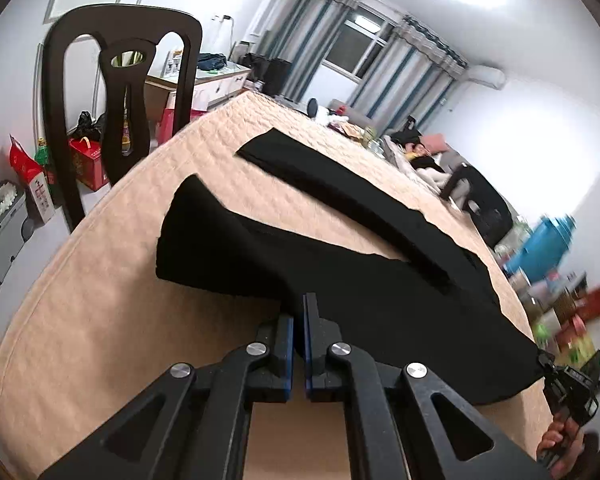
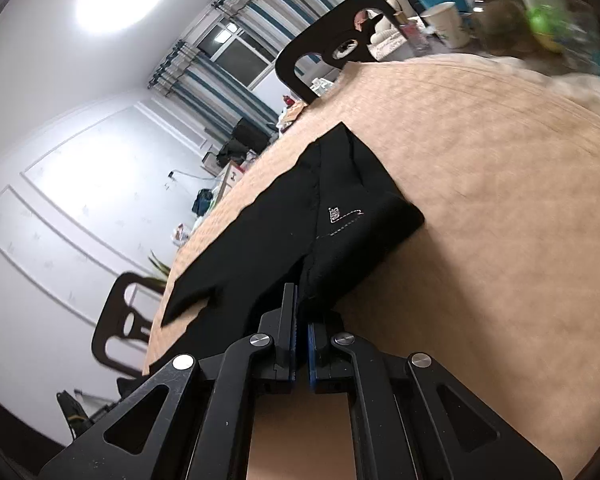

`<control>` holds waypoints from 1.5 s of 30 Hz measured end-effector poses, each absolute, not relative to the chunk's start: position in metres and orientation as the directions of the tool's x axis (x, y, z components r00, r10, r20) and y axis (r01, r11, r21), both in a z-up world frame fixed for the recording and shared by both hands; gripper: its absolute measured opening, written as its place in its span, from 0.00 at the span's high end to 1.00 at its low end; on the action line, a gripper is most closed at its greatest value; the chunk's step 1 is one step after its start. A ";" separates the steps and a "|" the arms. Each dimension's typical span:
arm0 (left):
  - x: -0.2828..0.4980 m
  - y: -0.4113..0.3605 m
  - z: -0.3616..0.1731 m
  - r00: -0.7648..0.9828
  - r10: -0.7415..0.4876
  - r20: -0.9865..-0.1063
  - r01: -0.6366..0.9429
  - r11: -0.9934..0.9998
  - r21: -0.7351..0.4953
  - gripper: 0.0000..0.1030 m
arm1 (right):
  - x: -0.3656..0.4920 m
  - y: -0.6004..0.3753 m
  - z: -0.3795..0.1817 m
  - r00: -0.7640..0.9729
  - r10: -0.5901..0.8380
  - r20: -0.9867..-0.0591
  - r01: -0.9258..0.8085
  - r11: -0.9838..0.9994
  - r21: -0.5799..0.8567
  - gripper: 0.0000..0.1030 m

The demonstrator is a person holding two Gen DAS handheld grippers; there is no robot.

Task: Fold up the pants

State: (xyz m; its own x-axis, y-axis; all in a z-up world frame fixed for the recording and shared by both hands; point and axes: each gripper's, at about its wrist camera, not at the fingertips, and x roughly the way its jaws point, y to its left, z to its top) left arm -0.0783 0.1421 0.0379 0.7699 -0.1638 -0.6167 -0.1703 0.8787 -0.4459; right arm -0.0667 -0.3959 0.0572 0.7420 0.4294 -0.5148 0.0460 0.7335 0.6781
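Note:
Black pants (image 1: 380, 280) lie spread on a beige quilted table cover (image 1: 80, 320), with one leg (image 1: 340, 192) stretching away and the other (image 1: 220, 240) bunched nearer. My left gripper (image 1: 300, 312) is shut on the near edge of the cloth, which rises slightly off the cover. In the left wrist view my right gripper (image 1: 546, 362) pinches the pants' corner at the far right, with a hand (image 1: 560, 444) behind it. The right wrist view shows the pants (image 2: 280, 232) with white stitching near the waistband, and my right gripper (image 2: 298, 304) shut on a raised fold of them.
A dark wooden chair (image 1: 124, 80) stands at the table's far left edge, and two more (image 2: 328, 52) (image 2: 120, 320) show in the right wrist view. A blue bottle (image 1: 540, 244), cups and jars crowd the table's right side. Bare cover (image 2: 500, 240) lies right of the pants.

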 end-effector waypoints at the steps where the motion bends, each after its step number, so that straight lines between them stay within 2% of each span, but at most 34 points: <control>1: -0.092 0.142 0.034 0.767 -0.174 -0.617 -0.164 0.877 -0.451 0.95 | -0.078 -0.397 0.056 0.739 0.427 -0.522 0.052 0.736 0.675 0.97; 7: -0.140 0.143 0.011 0.756 -0.197 -0.624 -0.162 0.868 -0.470 0.95 | -0.141 -0.409 0.037 0.728 0.428 -0.535 0.076 0.725 0.684 0.97; 12: -0.141 0.141 -0.007 0.747 -0.196 -0.636 -0.167 0.869 -0.465 0.94 | -0.134 -0.409 0.013 0.704 0.420 -0.573 0.123 0.722 0.681 0.97; 14: -0.141 0.142 -0.001 0.740 -0.187 -0.646 -0.173 0.875 -0.452 0.90 | -0.135 -0.407 0.008 0.694 0.421 -0.584 0.133 0.722 0.679 0.97; 18: -0.165 0.147 0.022 0.777 -0.054 -0.627 -0.232 0.901 -0.366 0.86 | -0.156 -0.411 0.021 0.703 0.376 -0.604 0.132 0.765 0.630 0.94; 20: -0.176 0.150 0.039 0.802 0.054 -0.595 -0.283 0.912 -0.299 0.85 | -0.171 -0.411 0.042 0.739 0.266 -0.619 0.136 0.840 0.525 0.92; 21: -0.178 0.150 0.045 0.815 0.077 -0.574 -0.282 0.918 -0.277 0.83 | -0.174 -0.411 0.050 0.755 0.220 -0.618 0.141 0.865 0.481 0.92; 22: -0.178 0.151 0.050 0.825 0.083 -0.559 -0.276 0.922 -0.272 0.74 | -0.176 -0.411 0.060 0.775 0.198 -0.599 0.128 0.880 0.457 0.92; 23: -0.174 0.152 0.052 0.828 0.080 -0.555 -0.275 0.920 -0.278 0.68 | -0.174 -0.413 0.063 0.784 0.197 -0.589 0.120 0.883 0.454 0.89; 27: -0.152 0.139 0.040 0.813 -0.021 -0.582 -0.183 0.940 -0.289 0.65 | -0.154 -0.398 0.065 0.787 0.214 -0.579 0.056 0.909 0.412 0.86; 30: -0.129 0.134 0.005 0.722 -0.044 -0.691 -0.198 0.943 -0.267 0.66 | -0.141 -0.391 0.042 0.736 0.221 -0.640 0.053 0.923 0.381 0.85; 31: -0.129 0.133 0.003 0.736 -0.040 -0.676 -0.188 0.947 -0.261 0.65 | -0.133 -0.392 0.028 0.697 0.238 -0.676 0.056 0.922 0.382 0.85; 33: -0.126 0.129 0.008 0.709 -0.010 -0.705 -0.197 0.957 -0.213 0.65 | -0.135 -0.394 0.023 0.687 0.268 -0.675 0.039 0.914 0.403 0.86; 35: -0.120 0.128 0.020 0.719 -0.048 -0.694 -0.166 0.957 -0.239 0.65 | -0.135 -0.389 0.036 0.689 0.241 -0.683 0.025 0.935 0.355 0.85; 36: -0.114 0.123 0.030 0.729 -0.050 -0.683 -0.143 0.964 -0.224 0.64 | -0.134 -0.385 0.045 0.701 0.222 -0.677 0.010 0.947 0.321 0.84; 37: -0.106 0.118 0.040 0.734 -0.044 -0.677 -0.125 0.972 -0.199 0.59 | -0.132 -0.380 0.057 0.717 0.210 -0.664 -0.015 0.958 0.287 0.82; 38: -0.093 0.110 0.051 0.741 -0.063 -0.669 -0.077 0.981 -0.178 0.46 | -0.126 -0.375 0.069 0.732 0.219 -0.645 -0.051 0.962 0.268 0.80; 40: -0.063 0.099 0.063 0.741 -0.141 -0.657 0.017 0.981 -0.191 0.34 | -0.108 -0.362 0.086 0.734 0.255 -0.630 -0.121 0.961 0.248 0.66; 41: -0.042 0.093 0.068 0.732 -0.159 -0.662 0.039 0.981 -0.192 0.34 | -0.091 -0.353 0.092 0.725 0.284 -0.628 -0.175 0.957 0.230 0.56; 42: -0.023 0.086 0.071 0.721 -0.167 -0.673 0.057 0.982 -0.181 0.34 | -0.076 -0.345 0.095 0.720 0.298 -0.627 -0.211 0.954 0.211 0.52; 45: 0.039 0.067 0.074 0.697 -0.163 -0.698 0.098 0.986 -0.132 0.33 | -0.018 -0.318 0.098 0.663 0.335 -0.669 -0.294 0.939 0.179 0.52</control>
